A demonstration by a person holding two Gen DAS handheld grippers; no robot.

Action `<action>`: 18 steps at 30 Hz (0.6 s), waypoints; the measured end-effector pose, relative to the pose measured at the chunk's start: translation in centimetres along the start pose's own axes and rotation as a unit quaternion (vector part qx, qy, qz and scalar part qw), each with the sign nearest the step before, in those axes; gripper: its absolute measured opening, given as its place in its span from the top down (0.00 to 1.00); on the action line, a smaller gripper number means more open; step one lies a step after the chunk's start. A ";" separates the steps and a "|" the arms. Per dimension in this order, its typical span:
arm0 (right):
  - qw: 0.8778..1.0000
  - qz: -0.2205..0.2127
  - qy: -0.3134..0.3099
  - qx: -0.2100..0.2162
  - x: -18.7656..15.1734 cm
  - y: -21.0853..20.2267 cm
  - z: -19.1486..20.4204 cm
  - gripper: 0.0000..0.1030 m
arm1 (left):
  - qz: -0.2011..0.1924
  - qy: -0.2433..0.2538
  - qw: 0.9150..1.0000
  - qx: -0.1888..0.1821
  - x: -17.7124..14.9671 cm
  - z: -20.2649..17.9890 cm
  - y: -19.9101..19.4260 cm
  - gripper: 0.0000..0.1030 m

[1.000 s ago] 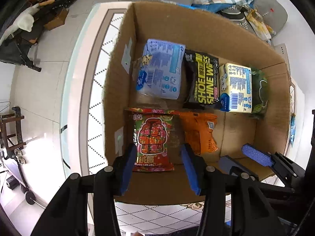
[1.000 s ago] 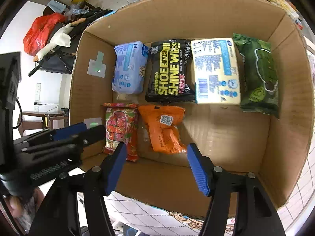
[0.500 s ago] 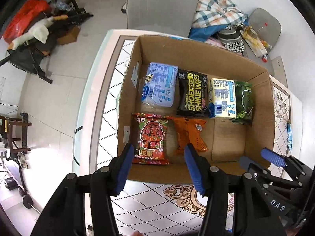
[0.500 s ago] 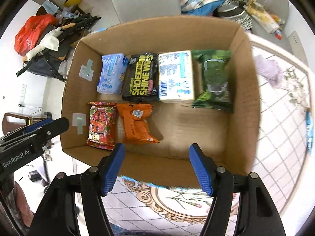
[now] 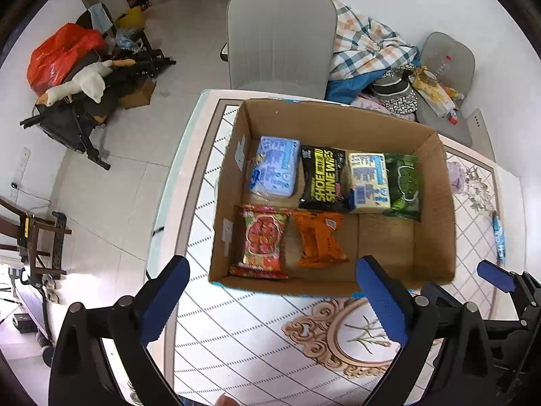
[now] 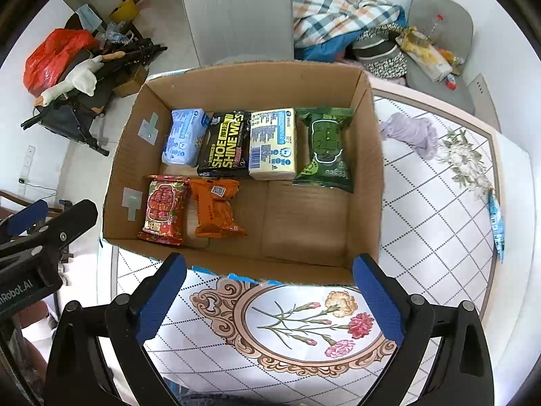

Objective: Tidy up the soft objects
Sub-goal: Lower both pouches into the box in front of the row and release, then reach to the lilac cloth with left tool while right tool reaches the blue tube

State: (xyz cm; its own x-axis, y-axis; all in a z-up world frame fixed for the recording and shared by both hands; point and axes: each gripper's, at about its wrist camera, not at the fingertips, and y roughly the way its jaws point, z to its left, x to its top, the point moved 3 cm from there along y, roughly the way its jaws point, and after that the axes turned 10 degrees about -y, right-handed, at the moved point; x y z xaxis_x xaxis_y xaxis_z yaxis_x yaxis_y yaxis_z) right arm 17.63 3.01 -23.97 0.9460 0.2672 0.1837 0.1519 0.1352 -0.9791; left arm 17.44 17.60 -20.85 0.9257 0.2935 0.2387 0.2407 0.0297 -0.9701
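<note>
Black wipes pack in the box reads "SHOE SHINE WIPES"; left gripper body shows "nRobot.AI", partly cut off.

The left gripper and the right gripper point steeply down, side by side. Their jaws have just been opening and stand wide, with nothing between them.

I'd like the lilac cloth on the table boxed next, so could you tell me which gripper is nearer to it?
Right. The right gripper sits by the box's near corner below the lilac cloth; the left gripper is beyond the box's opposite side.
</note>
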 end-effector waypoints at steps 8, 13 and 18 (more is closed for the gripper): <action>0.999 -0.029 0.005 0.017 -1.3 -3.1 -0.4 0.02 | -0.025 -0.007 1.000 -0.006 -1.4 -1.1 -2.9 0.02; 0.999 -0.042 0.011 0.032 -1.7 -4.5 -1.5 0.02 | -0.050 0.004 0.999 -0.008 -1.3 -3.0 -4.9 0.02; 0.996 -0.060 0.036 0.049 -2.3 -6.3 -4.5 0.02 | -0.076 0.042 0.996 -0.021 -0.5 -7.0 -5.9 0.02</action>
State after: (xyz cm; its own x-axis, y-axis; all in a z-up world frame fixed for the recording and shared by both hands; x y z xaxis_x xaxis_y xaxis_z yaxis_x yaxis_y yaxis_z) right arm 15.74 -2.79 -18.58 0.9413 0.1755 0.2882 0.2389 0.2564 -0.9366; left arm 17.59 10.60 -14.97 0.8980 0.2081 0.3876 0.3908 0.0275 -0.9201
